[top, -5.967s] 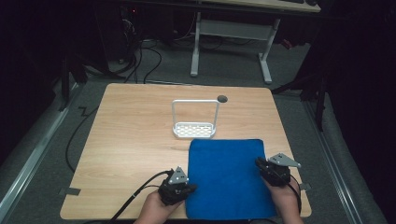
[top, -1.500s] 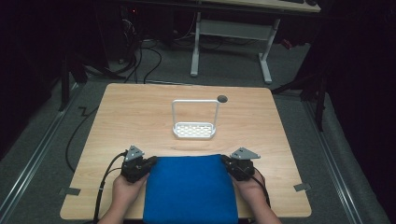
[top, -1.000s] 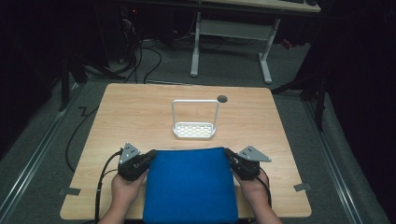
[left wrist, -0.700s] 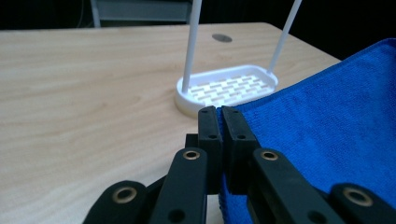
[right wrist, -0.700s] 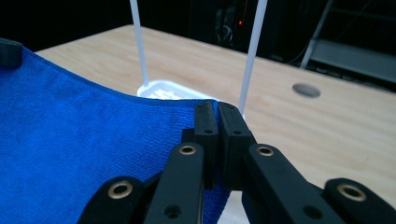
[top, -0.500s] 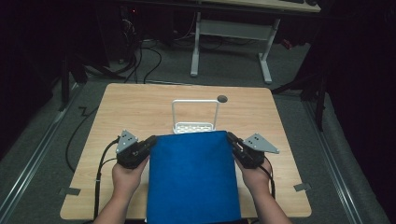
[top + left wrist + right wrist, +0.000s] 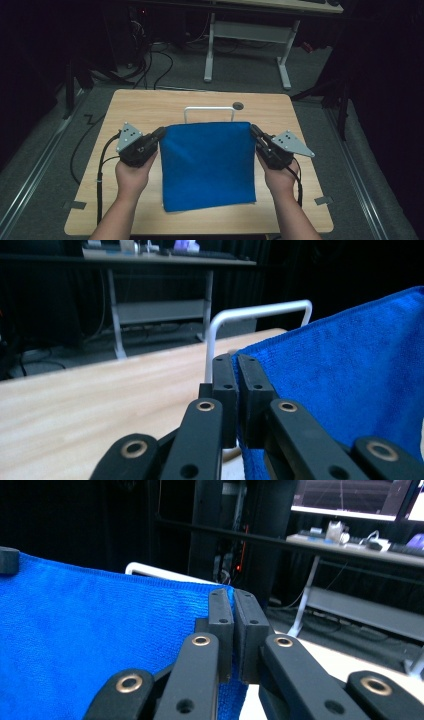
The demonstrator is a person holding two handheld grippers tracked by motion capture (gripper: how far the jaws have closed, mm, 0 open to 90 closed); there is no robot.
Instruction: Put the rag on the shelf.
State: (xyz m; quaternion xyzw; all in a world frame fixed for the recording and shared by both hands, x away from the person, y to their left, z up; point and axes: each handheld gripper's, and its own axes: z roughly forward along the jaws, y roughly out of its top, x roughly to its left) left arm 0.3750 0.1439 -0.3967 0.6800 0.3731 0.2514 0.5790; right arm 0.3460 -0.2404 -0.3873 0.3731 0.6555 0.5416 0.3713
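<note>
between the left tongs [image 7: 161,133] and right tongs [image 7: 254,131] hangs the blue cloth [image 7: 207,165]

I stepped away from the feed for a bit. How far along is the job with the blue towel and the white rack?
Done: the left gripper and the right gripper are each shut on a top corner of the blue towel. In hand: the towel is stretched between them, just in front of the white rack, its lower edge near the table. Left, by my guess: draping it over the rack's bar, which is bare.
</note>
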